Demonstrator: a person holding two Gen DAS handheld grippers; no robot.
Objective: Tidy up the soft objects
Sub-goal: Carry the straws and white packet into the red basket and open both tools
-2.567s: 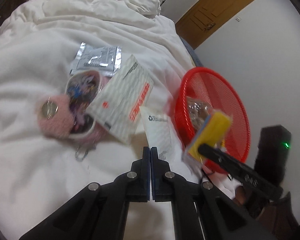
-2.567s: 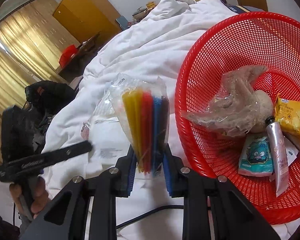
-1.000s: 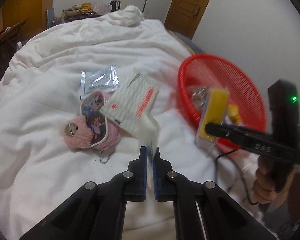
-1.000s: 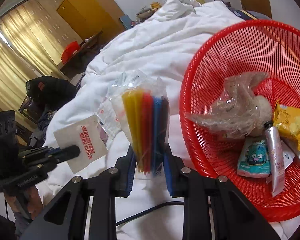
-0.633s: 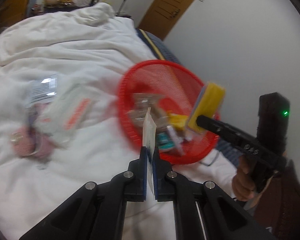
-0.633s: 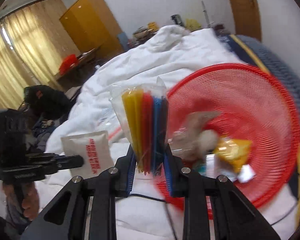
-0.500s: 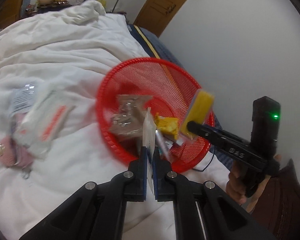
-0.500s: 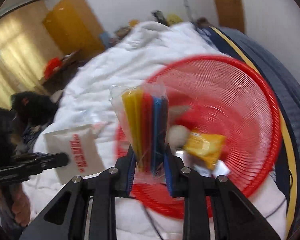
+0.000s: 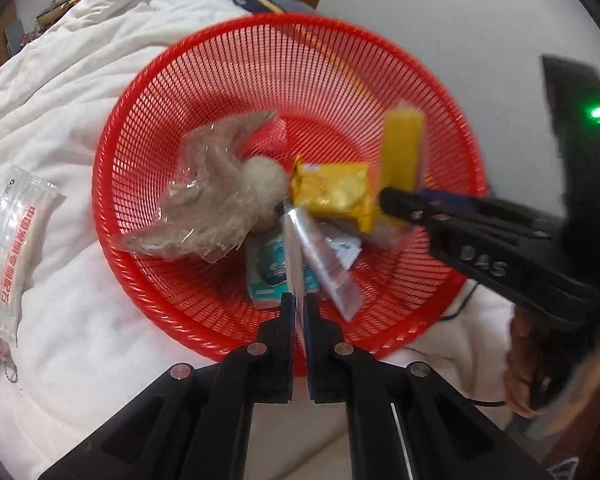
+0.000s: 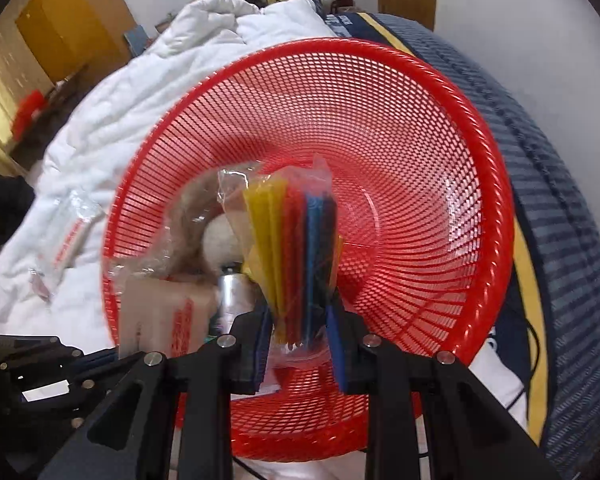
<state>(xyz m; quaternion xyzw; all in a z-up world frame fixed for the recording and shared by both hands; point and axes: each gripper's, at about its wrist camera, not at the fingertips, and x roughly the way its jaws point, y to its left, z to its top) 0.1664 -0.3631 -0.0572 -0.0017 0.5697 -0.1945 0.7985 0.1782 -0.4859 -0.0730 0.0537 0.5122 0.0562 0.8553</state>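
Pinched packet (image 9: 291, 256) above red basket (image 9: 148, 92)

black left gripper (image 9: 297, 308) with silver screws, blue pads, right gripper (image 10: 298, 322) alike, green light

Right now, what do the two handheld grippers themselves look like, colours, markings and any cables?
Both are matte black plastic. The left gripper has angular arms with round silver bolt heads and blue pads lining the jaws. The right gripper is built alike; in the left view its arm bears pale lettering and its upright handle shows a green light. A thin black cable trails beside it. No sleeve is clearly visible.
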